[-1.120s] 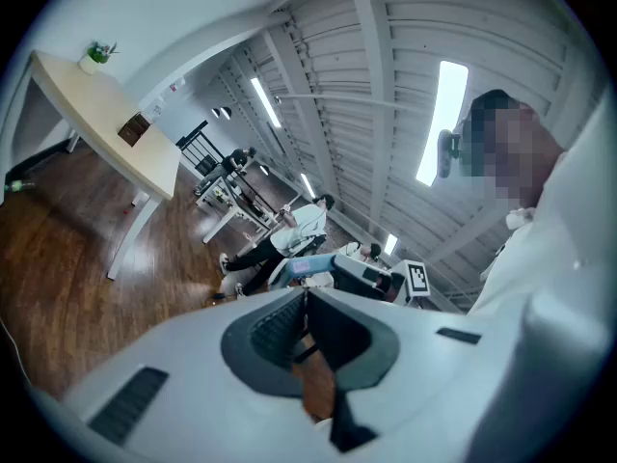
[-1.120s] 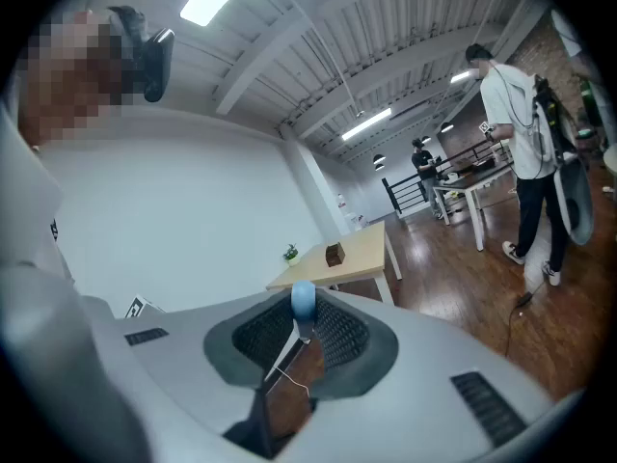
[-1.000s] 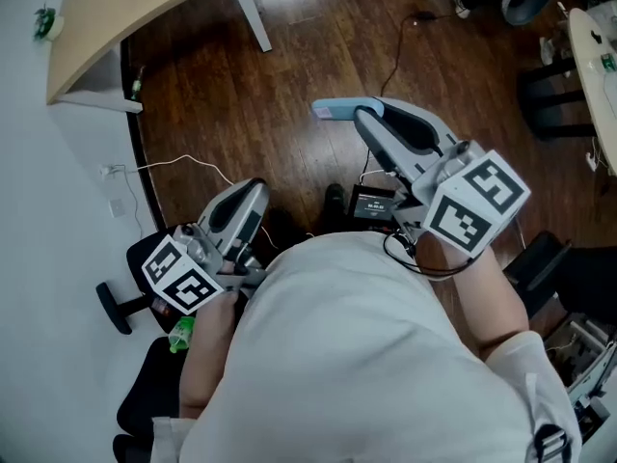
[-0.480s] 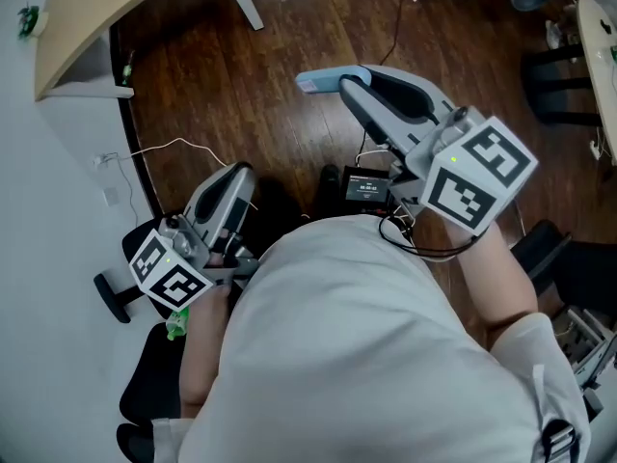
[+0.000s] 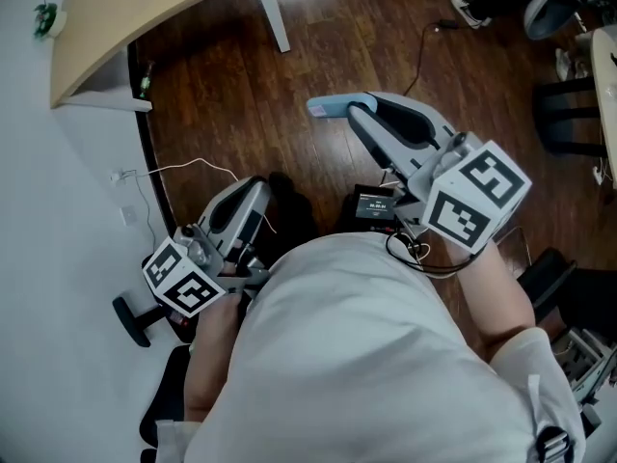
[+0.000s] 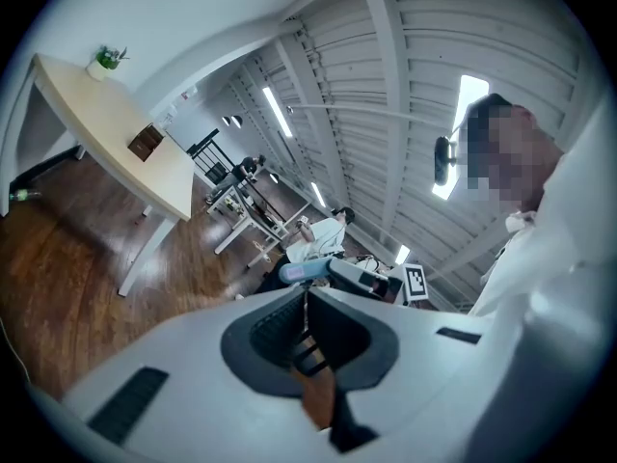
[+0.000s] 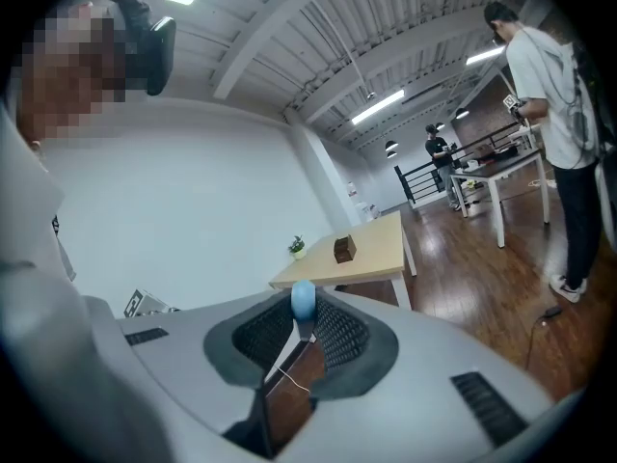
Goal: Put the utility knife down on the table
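Over the wooden floor (image 5: 241, 85), my right tool (image 5: 364, 114) grips the blue utility knife (image 5: 331, 107); my left tool (image 5: 249, 193) is clenched, empty.

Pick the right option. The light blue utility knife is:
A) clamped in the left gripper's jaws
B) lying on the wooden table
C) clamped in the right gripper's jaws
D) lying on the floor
C: the utility knife sticks out from between the jaws of the right gripper, which are closed on it, well away from the table.
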The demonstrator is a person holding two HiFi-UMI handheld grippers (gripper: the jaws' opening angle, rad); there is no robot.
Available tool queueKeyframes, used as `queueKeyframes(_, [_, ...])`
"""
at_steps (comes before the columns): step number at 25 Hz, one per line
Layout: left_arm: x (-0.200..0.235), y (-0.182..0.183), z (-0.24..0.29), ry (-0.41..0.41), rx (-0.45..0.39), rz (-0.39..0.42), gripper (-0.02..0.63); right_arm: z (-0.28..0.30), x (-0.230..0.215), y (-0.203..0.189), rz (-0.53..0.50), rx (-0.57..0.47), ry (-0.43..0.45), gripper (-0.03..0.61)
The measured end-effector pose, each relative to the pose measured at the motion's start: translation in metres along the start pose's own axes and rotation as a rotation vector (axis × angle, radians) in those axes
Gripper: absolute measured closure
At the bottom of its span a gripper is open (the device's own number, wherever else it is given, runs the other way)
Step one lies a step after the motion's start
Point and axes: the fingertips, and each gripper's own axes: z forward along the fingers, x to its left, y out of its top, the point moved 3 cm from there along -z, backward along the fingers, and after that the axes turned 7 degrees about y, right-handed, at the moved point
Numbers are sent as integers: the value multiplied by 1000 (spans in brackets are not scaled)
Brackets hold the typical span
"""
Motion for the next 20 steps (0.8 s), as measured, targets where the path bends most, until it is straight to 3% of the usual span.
queueKeyframes(9, [71, 75, -33, -34, -7, 15, 611, 103, 22, 26, -35, -2, -21, 511])
queueKeyframes(20, [134, 114, -53, -13, -33, -33, 611, 180, 26, 42, -56, 36, -18, 511])
